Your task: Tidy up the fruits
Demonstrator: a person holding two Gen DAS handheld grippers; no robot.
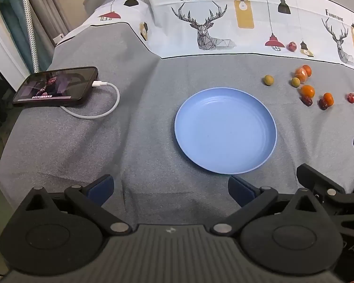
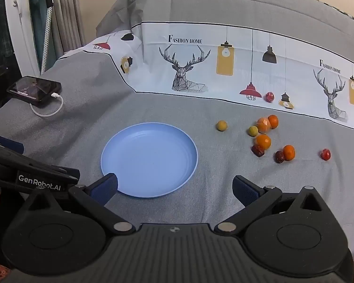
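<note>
An empty blue plate [image 1: 225, 131] [image 2: 149, 161] lies on the grey cloth. To its right sit several small fruits: orange tangerines [image 1: 307, 91] [image 2: 262, 141], two yellow-green round fruits [image 1: 268, 80] [image 2: 221, 125], dark red dates [image 1: 306, 100] [image 2: 257, 151] and red fruits [image 1: 351, 97] [image 2: 325, 154]. One more red fruit [image 1: 292, 46] [image 2: 269, 97] rests on the white printed band. My left gripper [image 1: 171, 189] stands open just in front of the plate, nothing between its fingers. My right gripper [image 2: 174, 189] is open too, its left fingertip [image 2: 106, 186] over the plate's near rim.
A phone [image 1: 56, 86] [image 2: 34, 90] with a white charging cable [image 1: 99, 108] lies at the left edge of the cloth. A folded grey quilt rises behind the printed band. Curtains and a window frame stand at the far left. The left gripper's body [image 2: 23, 172] shows in the right wrist view.
</note>
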